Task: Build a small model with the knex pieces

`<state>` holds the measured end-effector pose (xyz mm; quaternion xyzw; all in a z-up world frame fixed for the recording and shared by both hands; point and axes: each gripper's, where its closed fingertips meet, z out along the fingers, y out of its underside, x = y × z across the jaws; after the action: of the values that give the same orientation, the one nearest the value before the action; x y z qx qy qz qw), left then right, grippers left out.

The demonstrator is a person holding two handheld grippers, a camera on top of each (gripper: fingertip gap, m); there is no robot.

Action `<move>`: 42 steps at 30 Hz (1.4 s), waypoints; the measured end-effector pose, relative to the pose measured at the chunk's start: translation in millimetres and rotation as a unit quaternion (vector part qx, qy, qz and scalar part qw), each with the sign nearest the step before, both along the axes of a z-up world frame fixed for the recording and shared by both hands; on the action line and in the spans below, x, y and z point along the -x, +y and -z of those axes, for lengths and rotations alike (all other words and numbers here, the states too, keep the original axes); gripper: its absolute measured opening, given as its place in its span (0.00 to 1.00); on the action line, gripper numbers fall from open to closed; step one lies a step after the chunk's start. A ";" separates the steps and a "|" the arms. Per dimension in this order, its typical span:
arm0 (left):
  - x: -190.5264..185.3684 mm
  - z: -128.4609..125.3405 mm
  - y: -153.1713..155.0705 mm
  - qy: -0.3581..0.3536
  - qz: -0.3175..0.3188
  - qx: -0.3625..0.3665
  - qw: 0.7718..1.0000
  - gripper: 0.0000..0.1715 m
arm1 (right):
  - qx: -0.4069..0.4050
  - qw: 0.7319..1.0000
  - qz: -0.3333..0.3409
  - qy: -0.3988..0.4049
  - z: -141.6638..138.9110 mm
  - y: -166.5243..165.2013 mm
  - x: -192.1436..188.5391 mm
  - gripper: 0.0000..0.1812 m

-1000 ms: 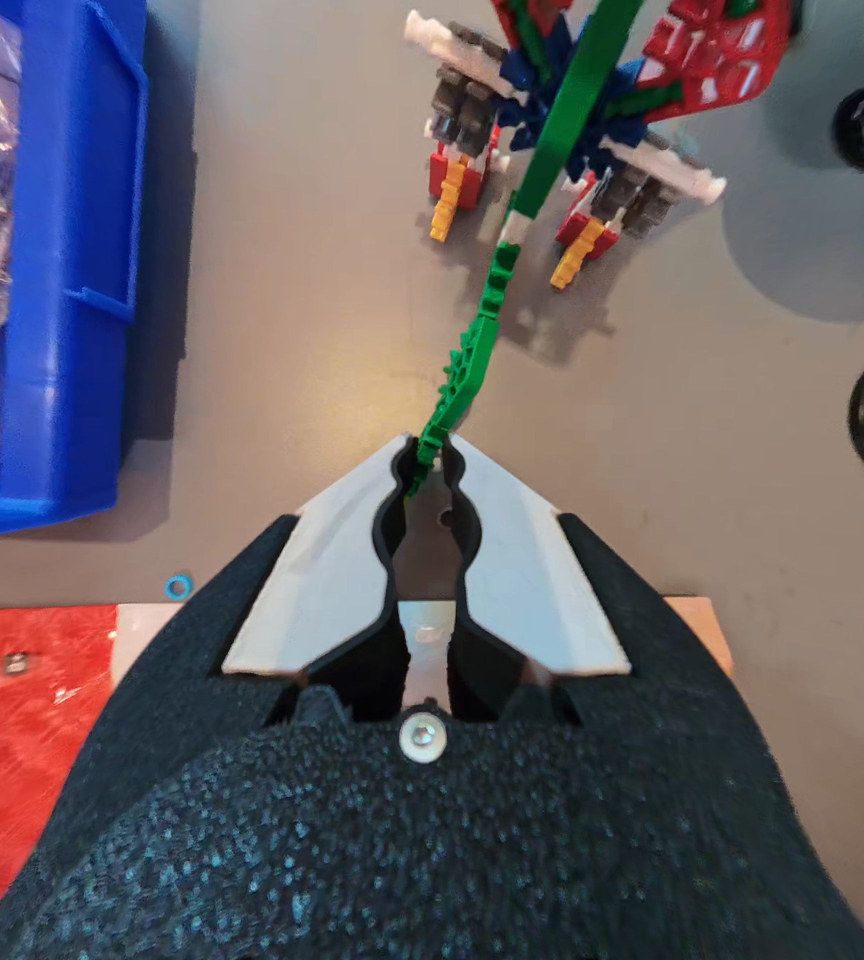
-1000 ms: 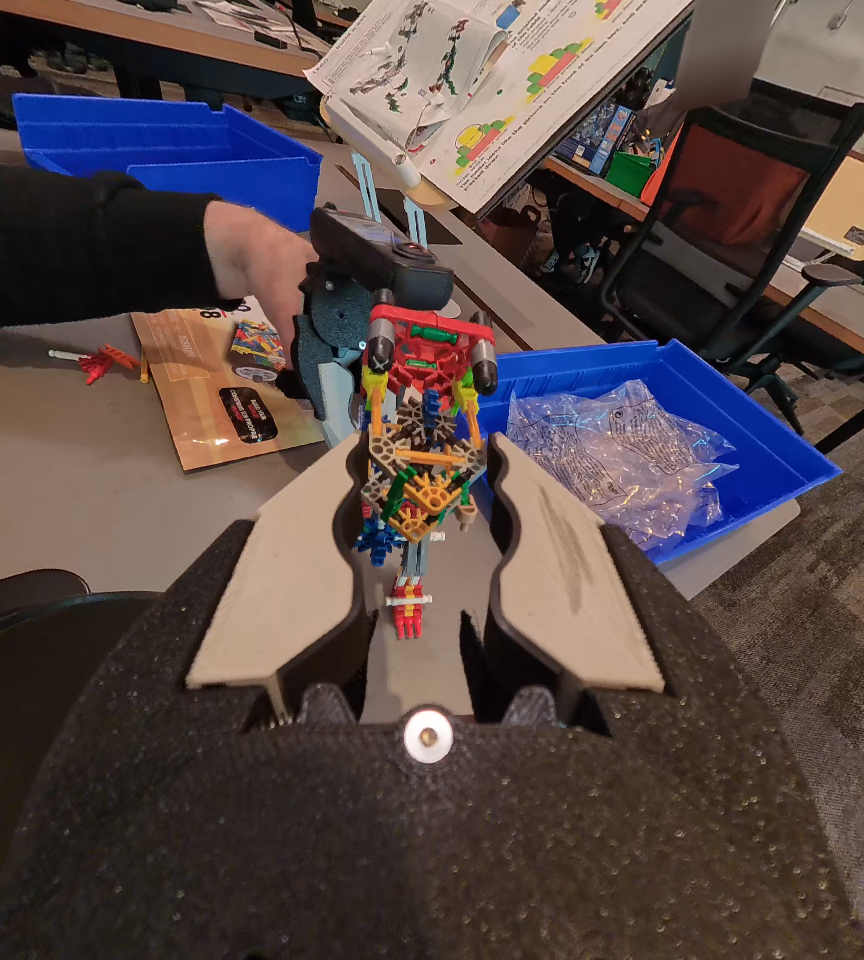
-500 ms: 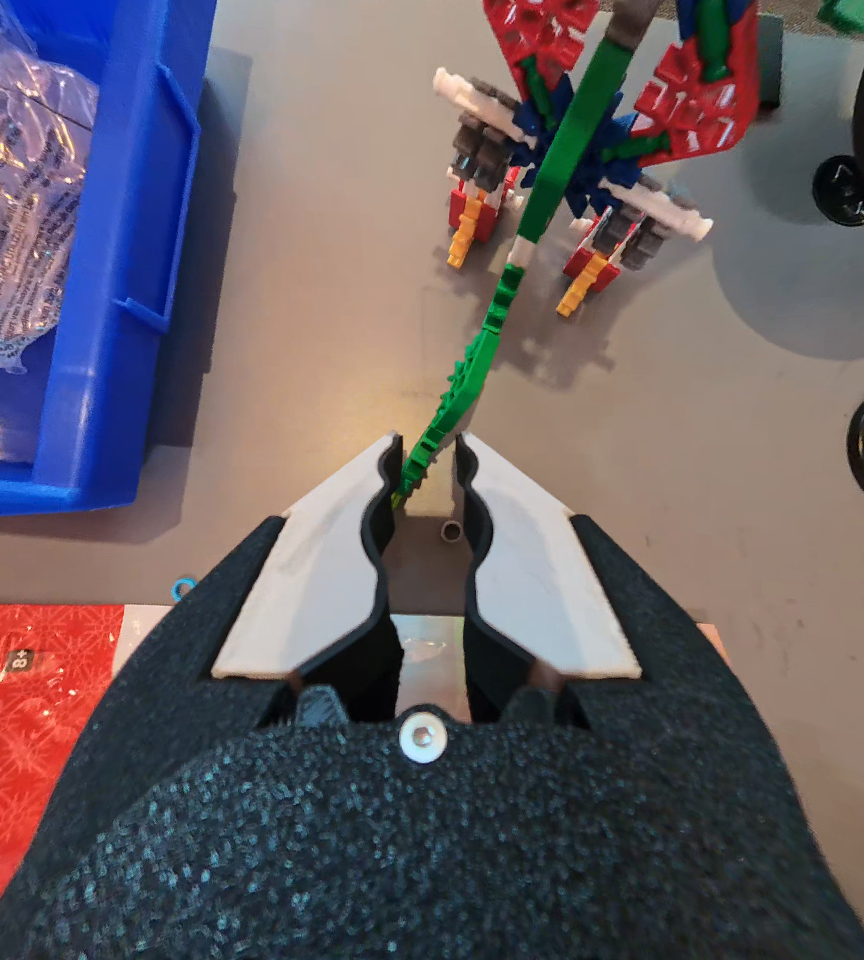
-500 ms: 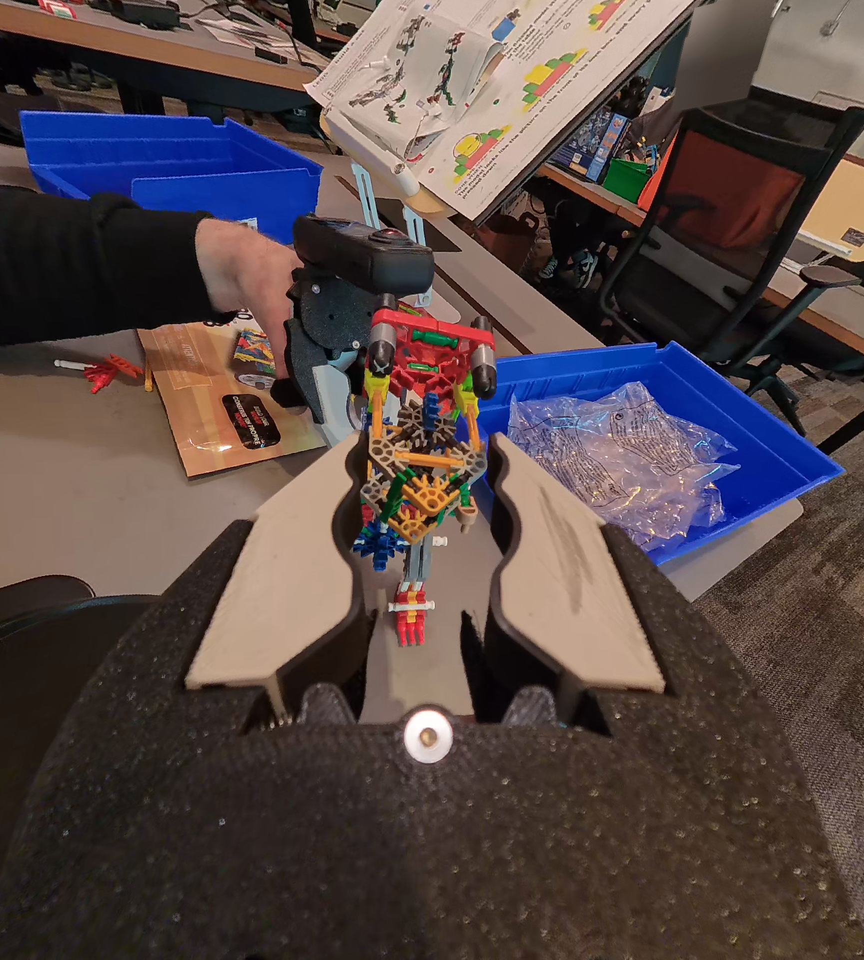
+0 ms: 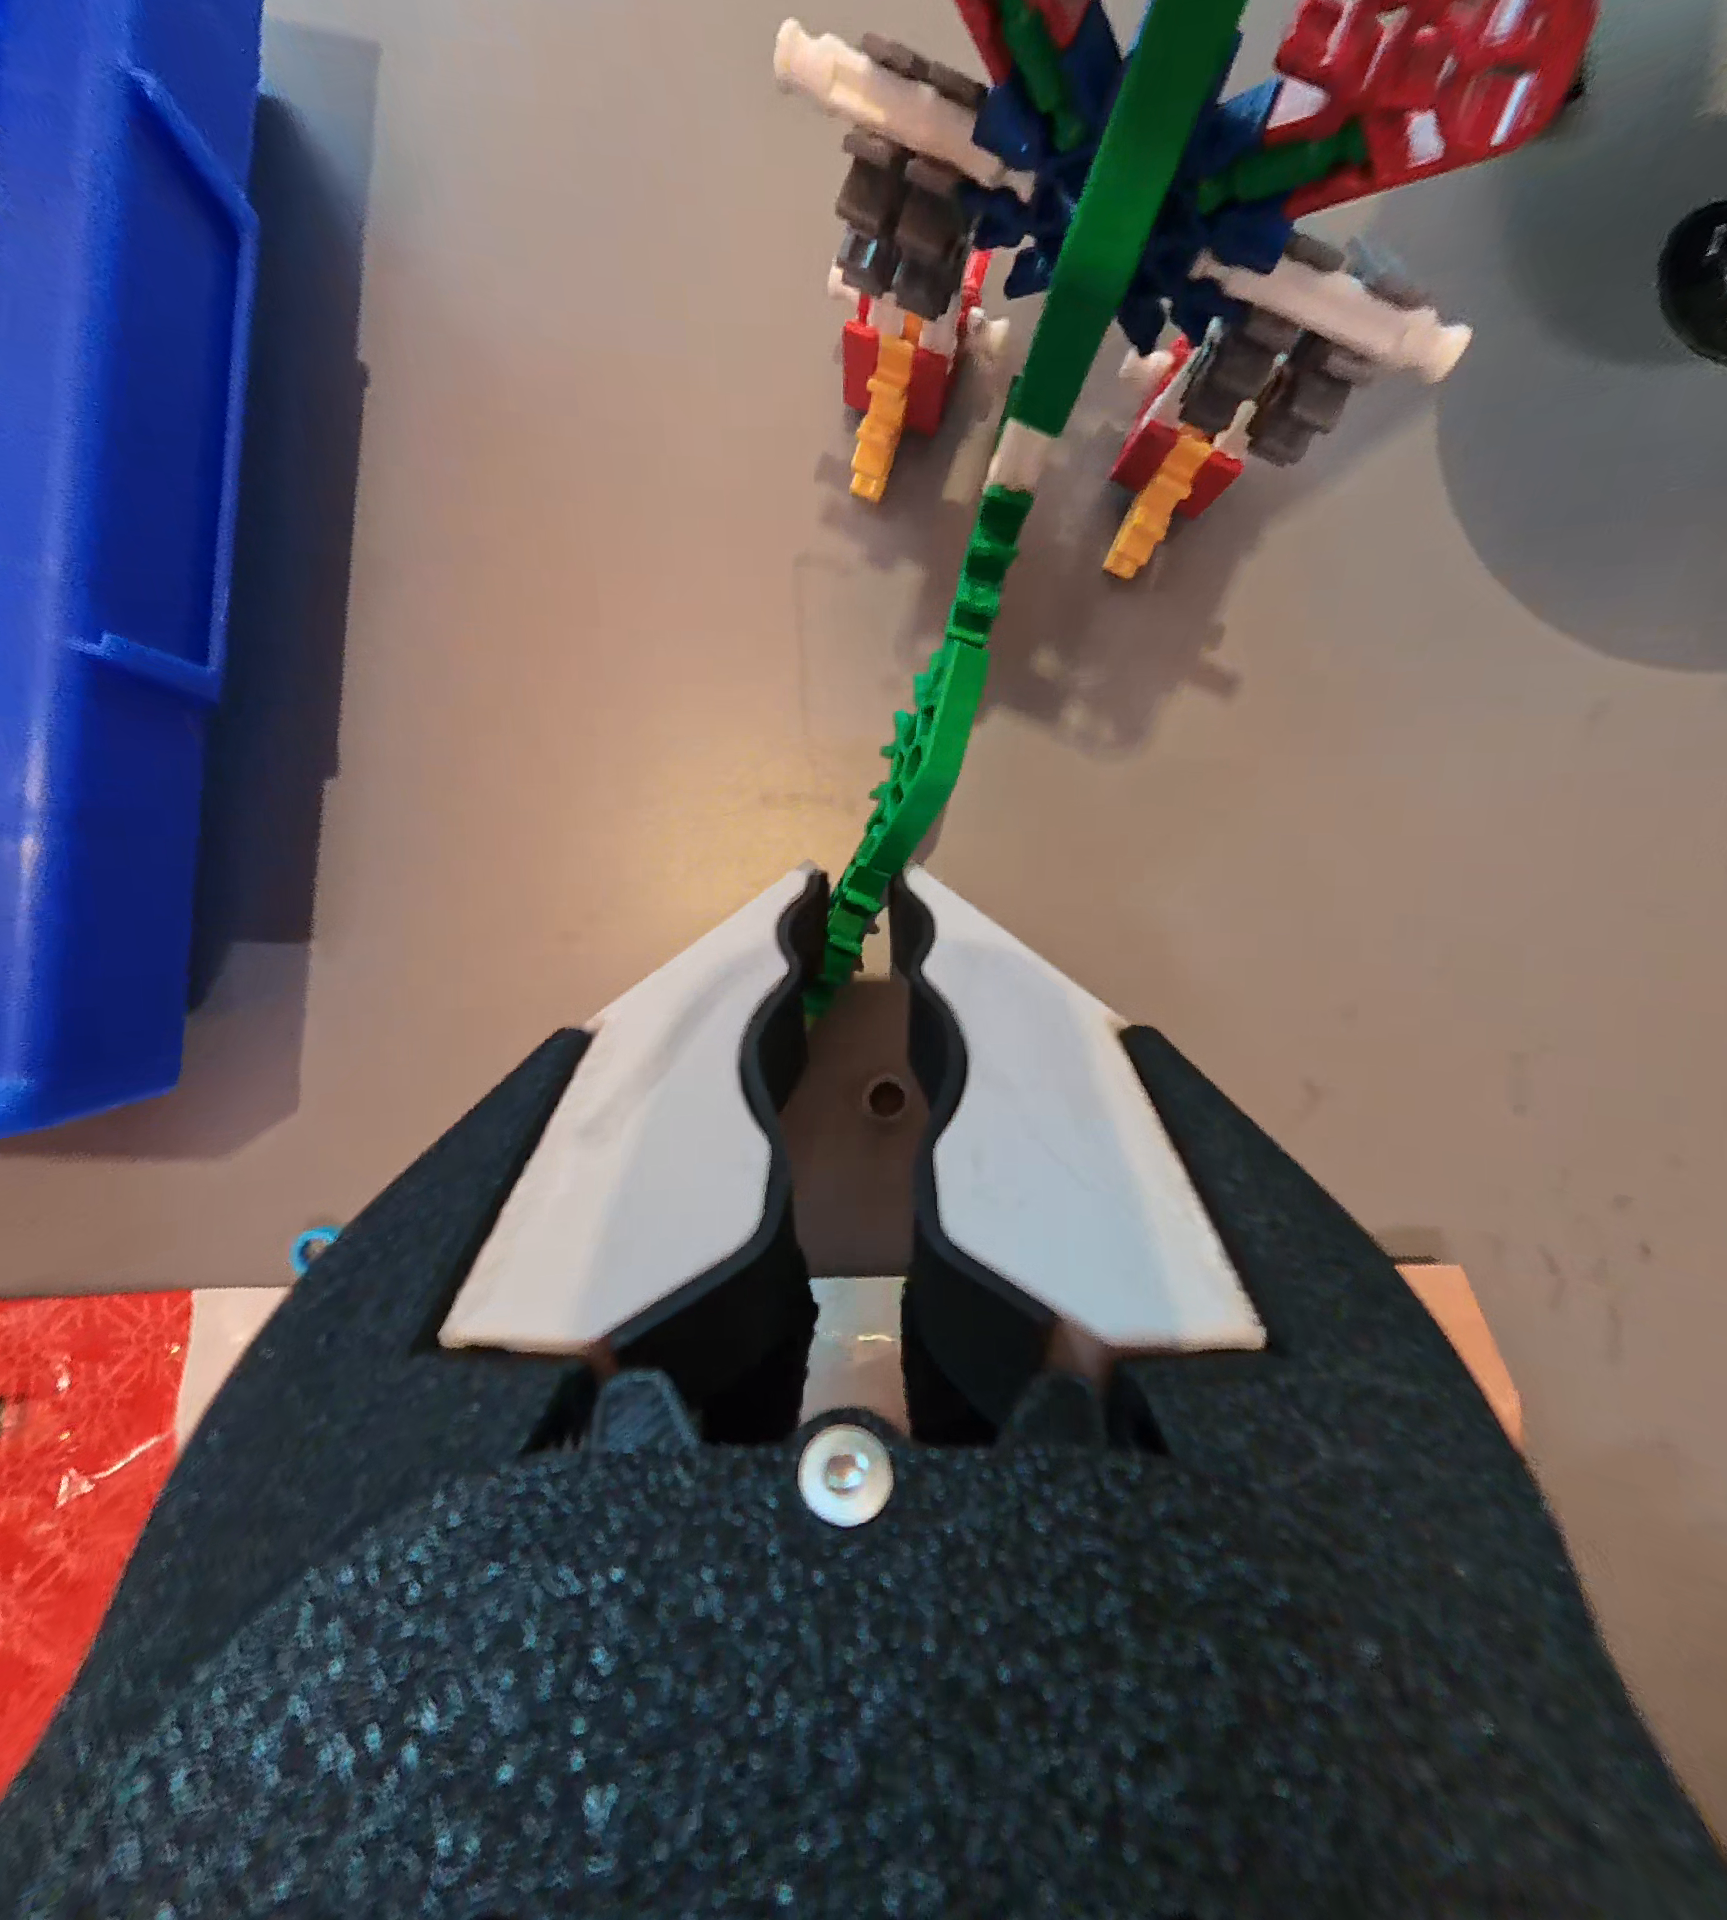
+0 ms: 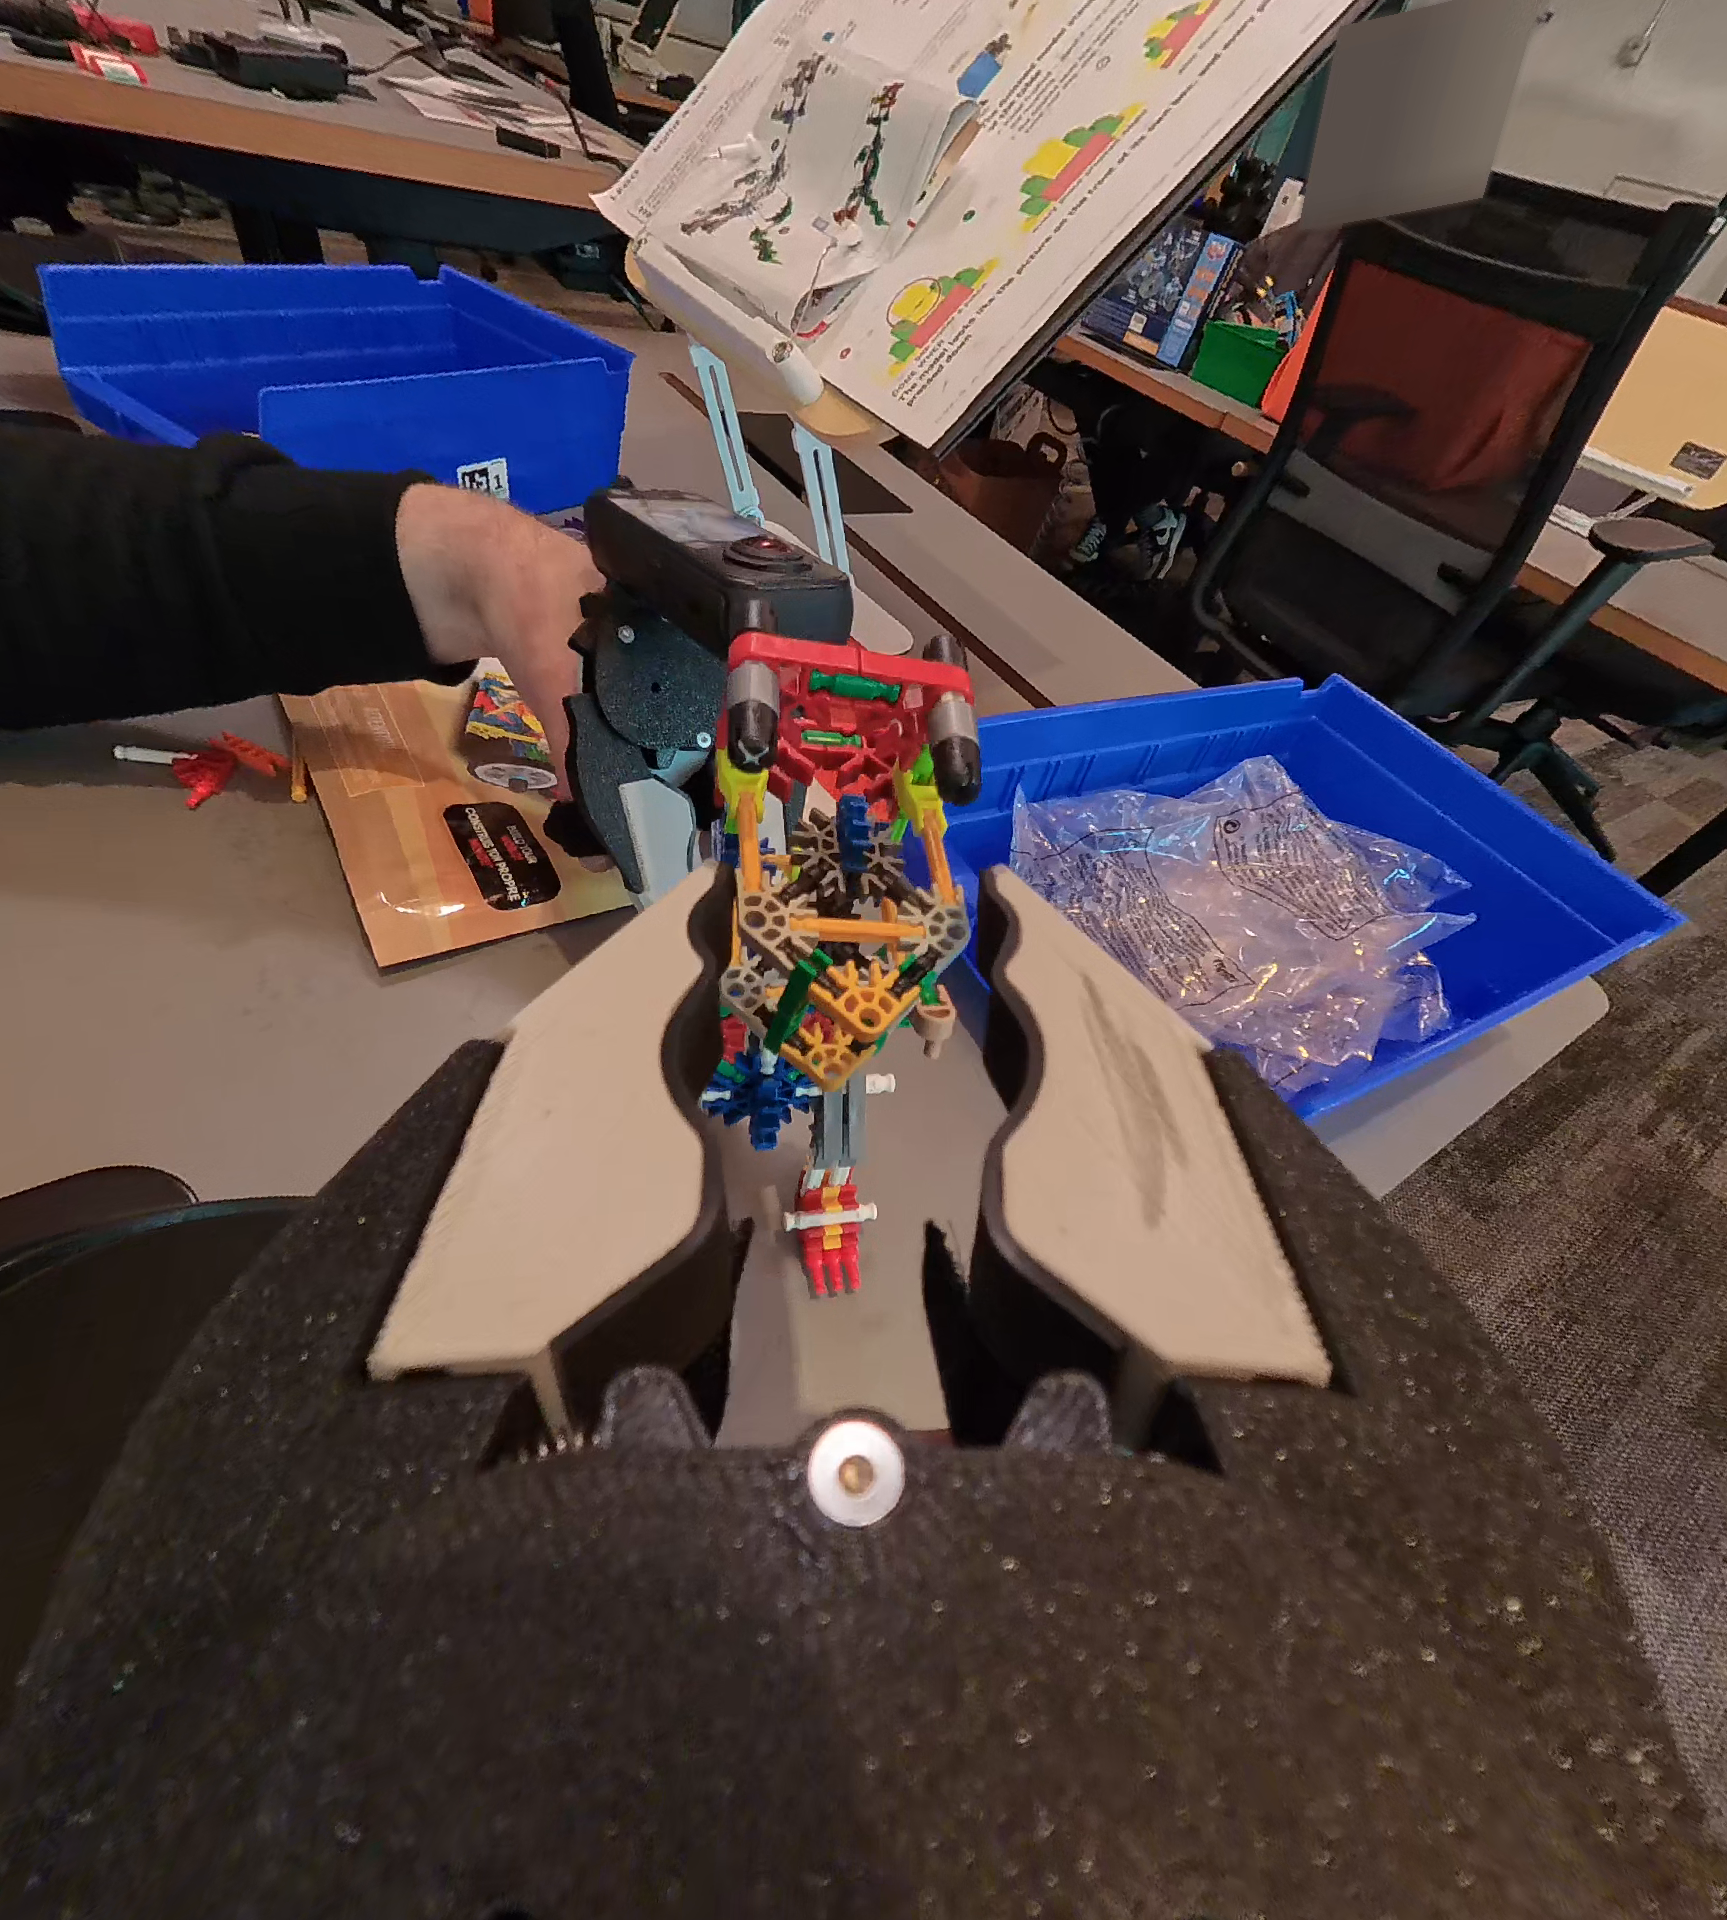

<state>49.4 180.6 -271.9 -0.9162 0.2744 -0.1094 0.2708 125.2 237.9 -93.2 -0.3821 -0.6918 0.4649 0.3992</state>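
Left wrist view is showing the left gripper [image 5: 857, 902] clenching the green tail [image 5: 926, 748] of the toy model [image 5: 1098, 239] toward 12 o'clock; keeping the pinch near its tip is probably steadying it best. The right gripper [image 6: 843, 914] is bracketing the model's body, contact being hard to judge. The model's top is being cut off.

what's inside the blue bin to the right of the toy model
The blue bin holds crumpled clear plastic bags with printing on them. They cover most of its floor, so anything beneath them cannot be seen. The toy model stands just left of it.
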 end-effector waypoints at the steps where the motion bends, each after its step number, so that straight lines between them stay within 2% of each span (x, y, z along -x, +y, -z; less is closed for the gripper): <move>1: 1.4 -0.4 0.4 0.007 -0.003 0.000 1.000 0.06 | 0.000 1.000 0.001 0.001 -0.7 0.9 -0.9 0.24; 7: 3.4 -13.5 -0.2 -0.003 -0.013 -0.028 1.000 0.10 | 0.036 0.999 0.016 -0.012 8.3 13.5 -8.8 0.29; 12: 1.2 -8.3 -1.8 0.020 -0.007 -0.019 1.000 0.10 | 0.072 0.997 0.012 -0.007 13.6 14.1 -13.0 0.30; 15: 3.0 -10.5 -0.7 0.022 -0.010 -0.024 0.999 0.11 | 0.064 0.998 0.008 -0.007 13.9 10.4 -13.3 0.28; 18: 4.8 -32.5 3.8 0.021 -0.023 -0.061 0.998 0.13 | 0.054 0.998 0.008 -0.007 8.9 8.9 -12.0 0.26; 23: -28.2 -102.9 22.3 -0.030 -0.006 -0.193 0.981 0.14 | 0.035 0.999 0.007 -0.018 3.1 9.4 -9.9 0.24; 25: -38.3 -117.0 31.0 -0.019 0.000 -0.229 0.973 0.15 | 0.029 0.999 0.007 -0.023 2.4 9.6 -8.6 0.24; 28: -44.6 -125.3 47.5 0.004 0.000 -0.272 0.962 0.13 | 0.022 0.999 0.010 -0.028 0.6 9.1 -6.4 0.25; 31: -51.3 -121.3 51.0 -0.019 0.008 -0.261 0.965 0.07 | 0.013 0.999 0.011 -0.033 -2.9 8.7 -5.3 0.24; 36: -55.9 -120.1 49.7 -0.029 0.022 -0.268 0.963 0.05 | -0.010 0.998 0.005 -0.054 -4.8 6.0 -1.7 0.24; 42: -58.3 -112.8 52.8 -0.017 0.029 -0.262 0.964 0.06 | -0.042 0.994 -0.007 -0.100 -6.7 4.0 5.3 0.24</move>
<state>107.6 233.3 -159.1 -0.8026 0.3157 -0.0573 0.5029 120.0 241.9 -86.5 -0.4044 -0.7497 0.3977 0.3409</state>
